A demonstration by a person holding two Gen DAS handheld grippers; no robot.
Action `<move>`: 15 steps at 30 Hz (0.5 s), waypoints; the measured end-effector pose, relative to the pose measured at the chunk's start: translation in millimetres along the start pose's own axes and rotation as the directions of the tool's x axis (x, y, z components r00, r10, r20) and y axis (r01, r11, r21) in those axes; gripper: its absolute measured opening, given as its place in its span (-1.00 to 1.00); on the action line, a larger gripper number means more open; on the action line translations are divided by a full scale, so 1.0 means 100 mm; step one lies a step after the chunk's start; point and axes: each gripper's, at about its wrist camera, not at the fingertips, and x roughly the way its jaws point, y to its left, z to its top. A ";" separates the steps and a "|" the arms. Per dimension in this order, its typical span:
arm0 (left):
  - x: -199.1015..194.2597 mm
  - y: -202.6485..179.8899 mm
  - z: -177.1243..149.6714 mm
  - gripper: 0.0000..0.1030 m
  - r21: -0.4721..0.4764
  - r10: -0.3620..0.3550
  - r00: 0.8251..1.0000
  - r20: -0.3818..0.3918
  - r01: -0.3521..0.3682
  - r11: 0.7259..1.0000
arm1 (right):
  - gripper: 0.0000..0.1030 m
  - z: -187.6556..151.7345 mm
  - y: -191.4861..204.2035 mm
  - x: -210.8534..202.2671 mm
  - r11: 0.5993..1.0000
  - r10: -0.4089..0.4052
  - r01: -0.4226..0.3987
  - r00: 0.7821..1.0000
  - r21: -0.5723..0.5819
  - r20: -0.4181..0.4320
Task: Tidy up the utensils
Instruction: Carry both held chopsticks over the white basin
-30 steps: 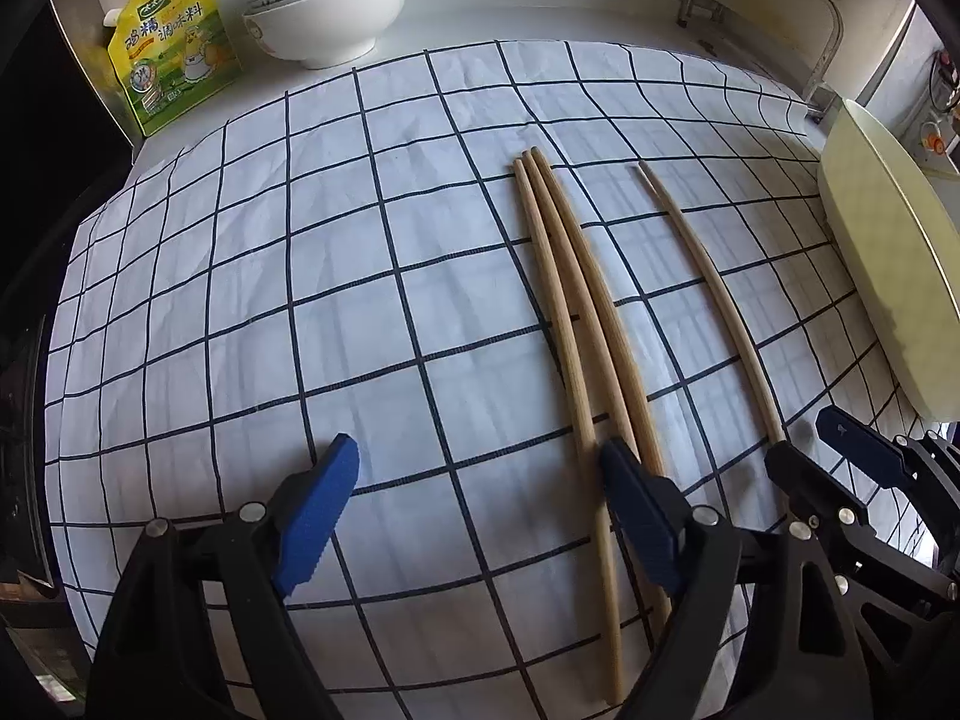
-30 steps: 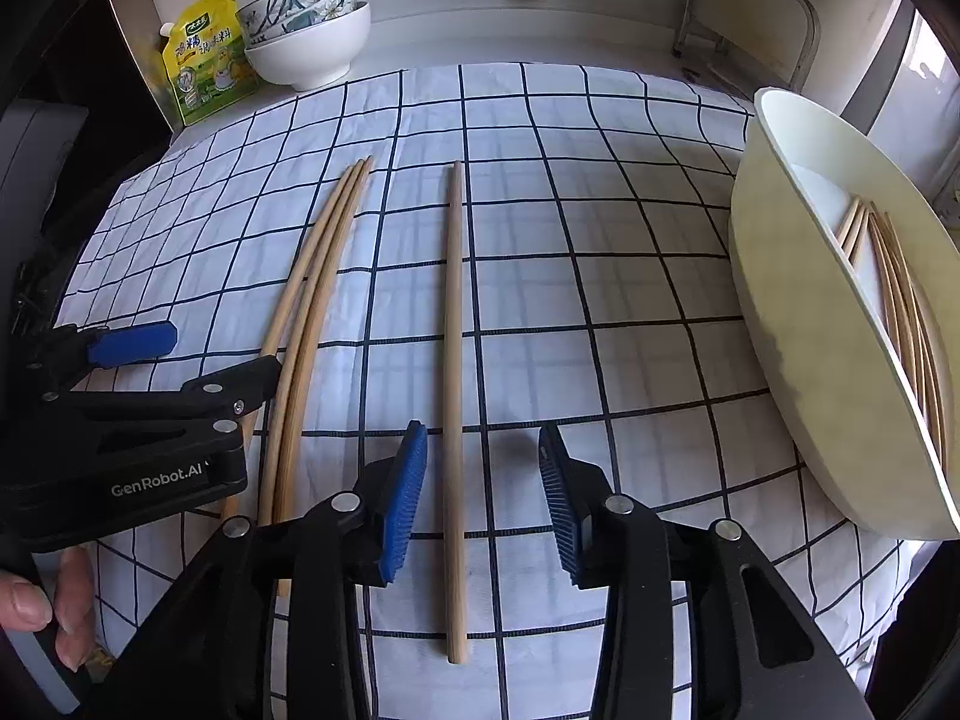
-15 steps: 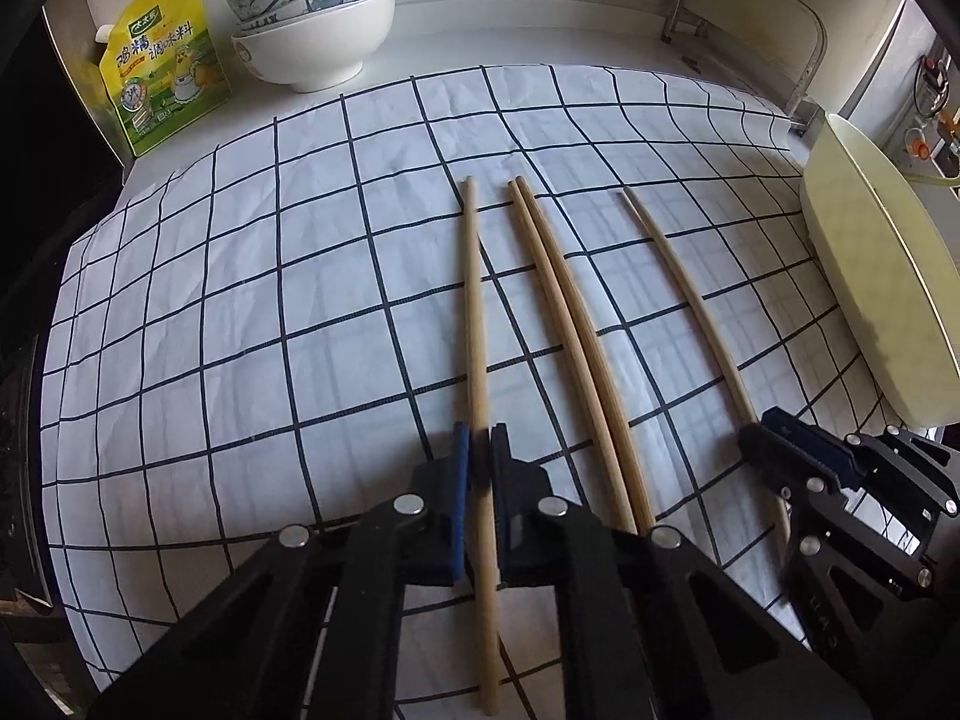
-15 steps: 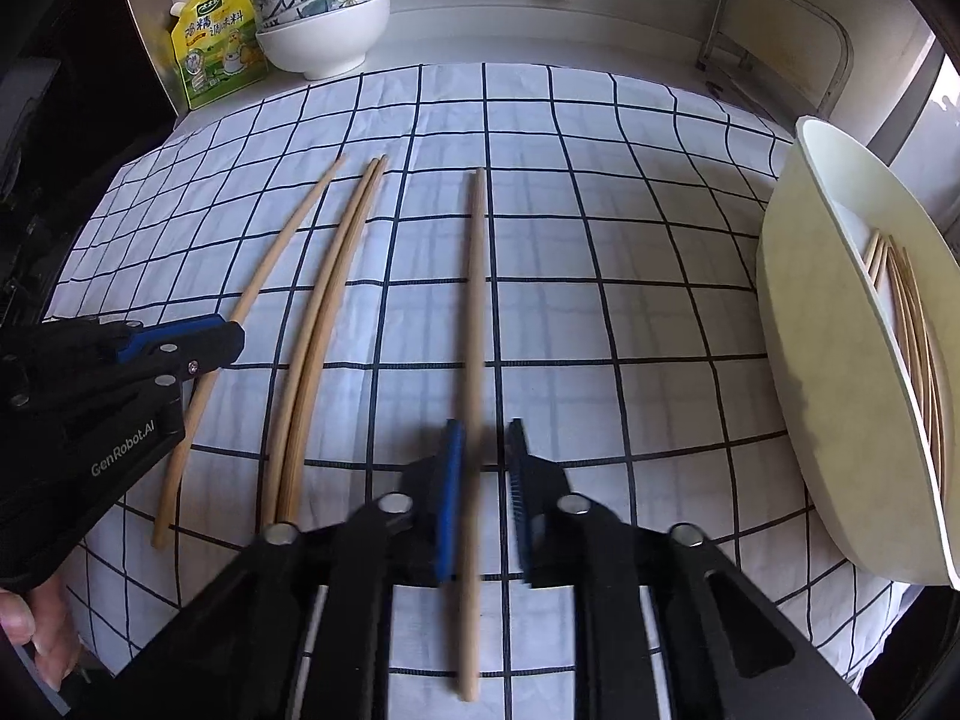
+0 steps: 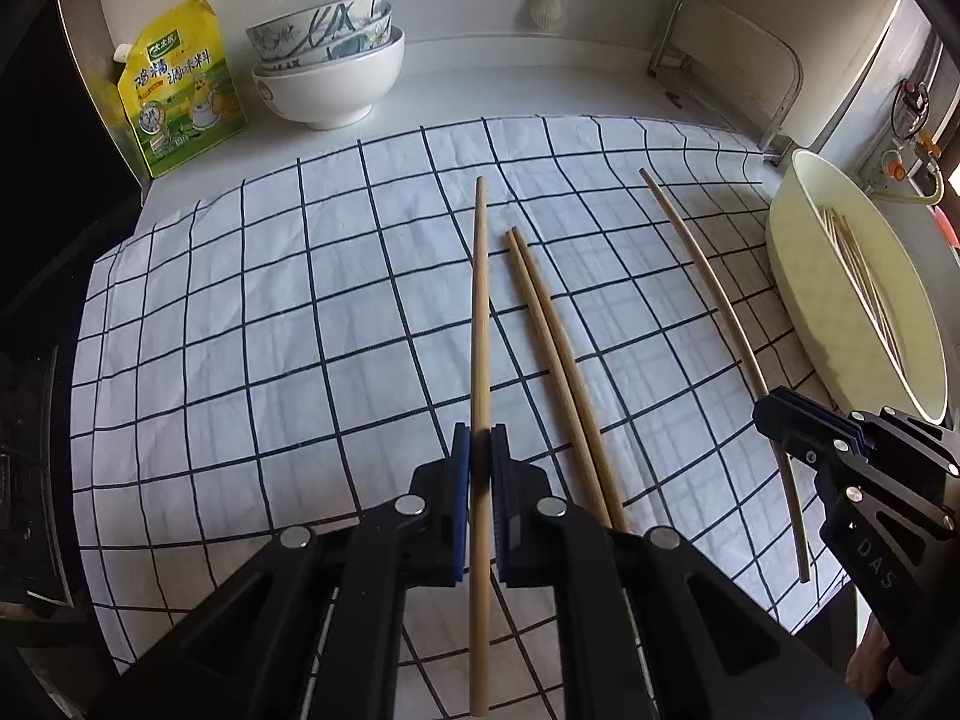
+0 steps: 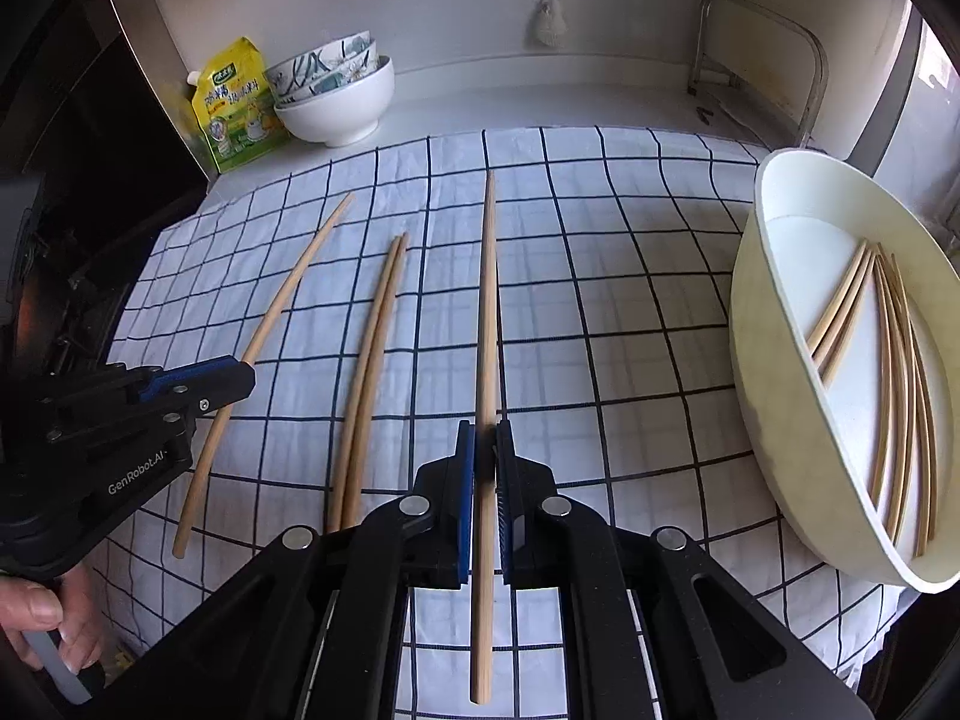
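Observation:
My left gripper (image 5: 480, 441) is shut on a long wooden chopstick (image 5: 480, 300) and holds it lifted above the checked cloth (image 5: 270, 330). In the right wrist view the right gripper (image 6: 486, 435) is shut on another chopstick (image 6: 489, 300), also raised. Two more chopsticks (image 5: 552, 360) lie side by side on the cloth between the held ones, and they show as a pair of chopsticks (image 6: 372, 360) in the right wrist view too. Each gripper appears in the other's view: the right gripper (image 5: 768, 411) and the left gripper (image 6: 243, 375).
A cream oval tub (image 6: 756, 312) at the right edge holds several chopsticks (image 6: 894, 360). Stacked bowls (image 5: 327, 78) and a yellow pouch (image 5: 180, 84) stand at the back left. A metal rack (image 5: 726, 60) is at the back right. A hand (image 6: 42, 618) grips the left handle.
Both grippers went from open to shut, each on one chopstick. Both then rose, lifting their chopsticks off the cloth. The pair in the middle stayed put.

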 end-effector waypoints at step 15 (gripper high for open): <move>-0.50 -0.90 0.54 -0.86 0.136 -0.103 0.987 0.126 0.085 0.987 | -0.87 0.17 -0.85 -0.88 0.994 -0.048 0.031 0.986 0.107 0.162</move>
